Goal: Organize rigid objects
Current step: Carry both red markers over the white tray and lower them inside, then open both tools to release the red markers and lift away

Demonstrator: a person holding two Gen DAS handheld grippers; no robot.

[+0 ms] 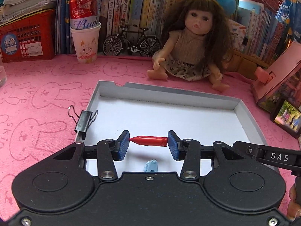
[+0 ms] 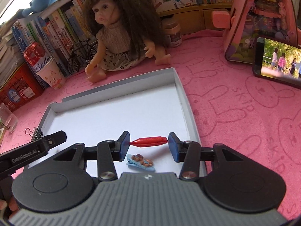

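Note:
In the left wrist view my left gripper (image 1: pixel 148 145) is shut on a red bullet-shaped piece (image 1: pixel 150 140), its blue pads pressing on both ends. It hangs over the white tray (image 1: pixel 169 92). In the right wrist view my right gripper (image 2: pixel 149 144) is shut on a red dart-shaped piece (image 2: pixel 150 141), held crosswise over the same tray (image 2: pixel 120 86). A light blue hair clip (image 2: pixel 141 162) with brown decorations lies on the tray floor just under the fingers, partly hidden in the left view (image 1: pixel 151 166). A black binder clip (image 1: pixel 84 121) sits at the tray's left rim.
A doll (image 1: pixel 188 43) sits behind the tray on the pink rabbit-print cloth (image 1: pixel 47 94). A paper cup with a red can (image 1: pixel 85 37), a toy bicycle (image 1: pixel 131 43), a red crate (image 1: pixel 24 39) and books line the back. A pink toy house (image 2: pixel 263 18) and a phone (image 2: pixel 278 62) stand at the right.

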